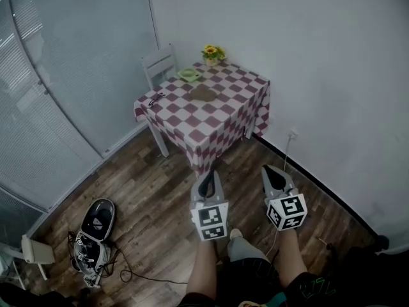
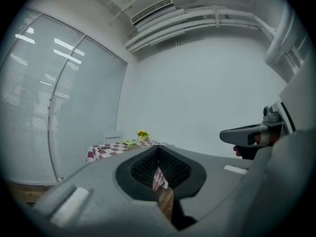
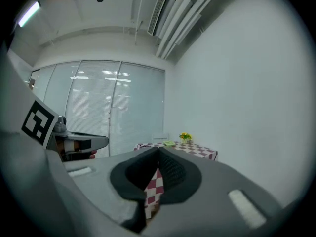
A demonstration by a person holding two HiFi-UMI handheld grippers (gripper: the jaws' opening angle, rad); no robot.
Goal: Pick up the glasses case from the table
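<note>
The glasses case is a dull brown oblong lying near the middle of the red-and-white checked table, far ahead in the head view. Black glasses rest at the table's left edge. My left gripper and right gripper hang side by side over the wooden floor, well short of the table, both shut with nothing between their jaws. The left gripper view has the left gripper pointing level toward the distant table. The right gripper also faces the table. Neither gripper view shows the case.
A green dish and a pot of yellow flowers sit at the table's far side, a white chair behind it. A grey device with cables lies on the floor at left. Glass partition left, white wall right.
</note>
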